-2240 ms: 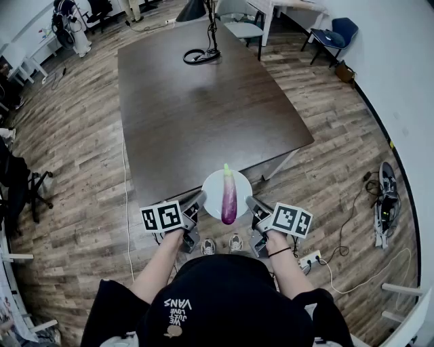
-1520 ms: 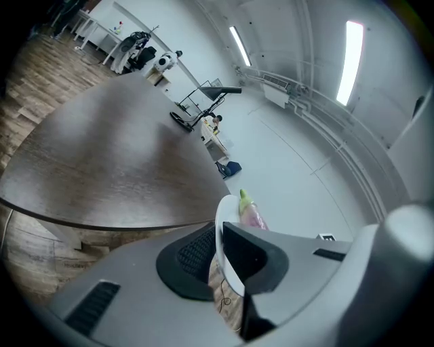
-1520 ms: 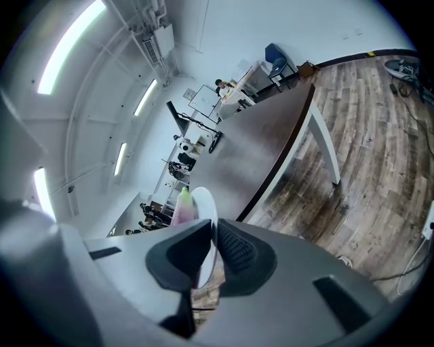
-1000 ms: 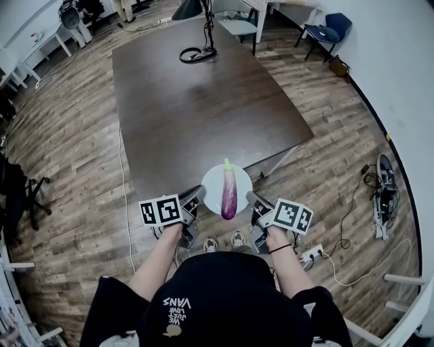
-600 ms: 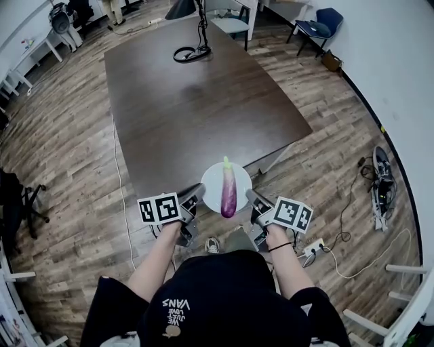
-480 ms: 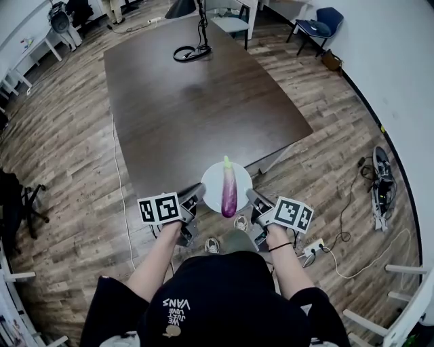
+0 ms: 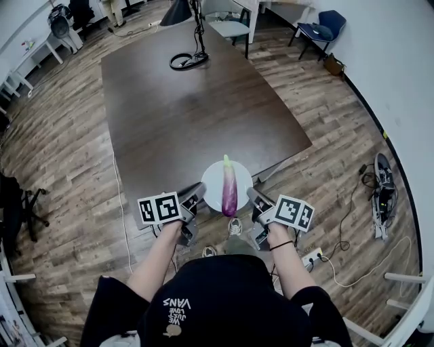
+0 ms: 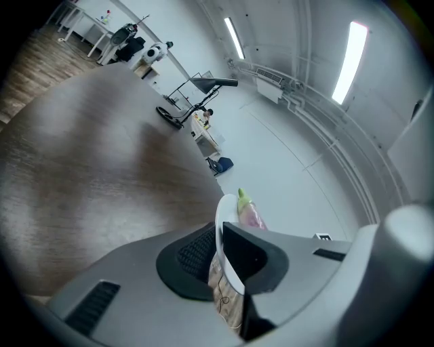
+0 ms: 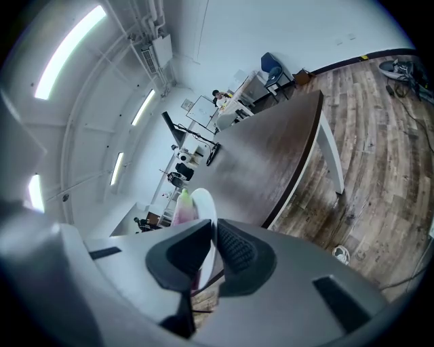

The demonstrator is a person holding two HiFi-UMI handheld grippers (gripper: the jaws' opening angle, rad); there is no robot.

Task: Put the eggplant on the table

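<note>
ok quick status from my end: both grippers are clamped on the same white plate (image 7: pixel 213 181), one per side. left gripper (image 7: pixel 197 197) has its jaws pinched on the rim at the plate's 9 o'clock, and in the left gripper view the thin white edge sits right btwn the two dark pads. right gripper (image 7: pixel 252 198) does the same at the plate's 3 o'clock, pads tight on the rim. the eggplant (image 7: pixel 229 194) is lying on the plate lengthwise, green stem end pointing to 12, fat purple end hanging a bit past the rim at 6. it's not on the table (image 7: pixel 183 115) yet. the plate is carried in the air right at the table's 6 o'clock edge, roughly half over the dark wood top and half over the plank floor (image 7: pixel 74 169) in the head view. tbh can't tell how high above the top it is. far end of the table at 12 has a black lamp (image 7: pixel 178 11) w/ a coiled cable (image 7: pixel 183 62) beside it. blue chair (image 7: pixel 320 31) is off at abt 1 o'clock by the wall. a shoe (image 7: pixel 234 227) shows under the plate at 6, and a white power strip (image 7: pixel 311 257) lies on the floor at abt 4.
</note>
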